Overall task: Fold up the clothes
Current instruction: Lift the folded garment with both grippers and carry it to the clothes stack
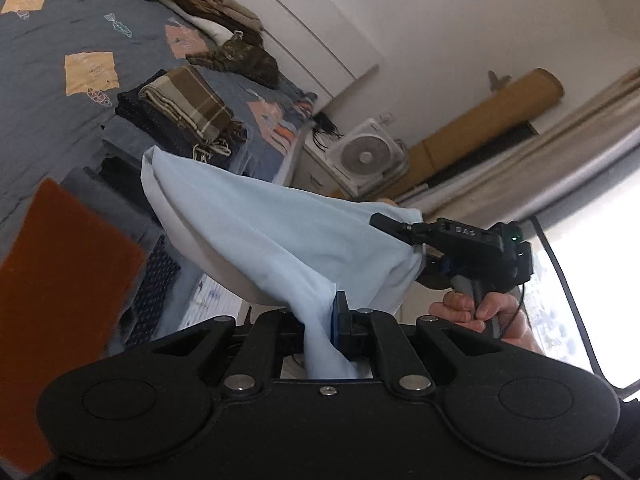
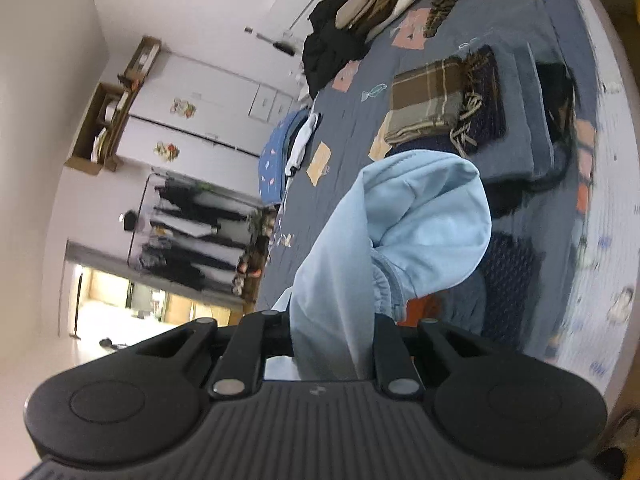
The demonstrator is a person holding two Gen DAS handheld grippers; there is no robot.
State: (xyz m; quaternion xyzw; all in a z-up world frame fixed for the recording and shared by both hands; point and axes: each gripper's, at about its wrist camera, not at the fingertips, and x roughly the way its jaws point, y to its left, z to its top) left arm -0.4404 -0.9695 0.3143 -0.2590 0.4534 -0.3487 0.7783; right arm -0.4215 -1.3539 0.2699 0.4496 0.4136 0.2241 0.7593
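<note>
A light blue garment (image 1: 272, 236) hangs in the air between both grippers, above the bed. My left gripper (image 1: 324, 320) is shut on one edge of it, the cloth bunched between the fingers. In the left wrist view the right gripper (image 1: 404, 232) is at the right, held by a hand (image 1: 476, 312), shut on the garment's other end. In the right wrist view the light blue garment (image 2: 404, 232) fills the middle, its ribbed hem showing, and my right gripper (image 2: 332, 340) is shut on it.
A grey patterned bedspread (image 1: 48, 40) covers the bed. On it lie a folded brown plaid scarf (image 1: 188, 108) on dark cloth, a camouflage garment (image 1: 236, 60) and a beige stack. An orange cloth (image 1: 60, 280) lies near. A white fan (image 1: 366, 156) stands by the wall.
</note>
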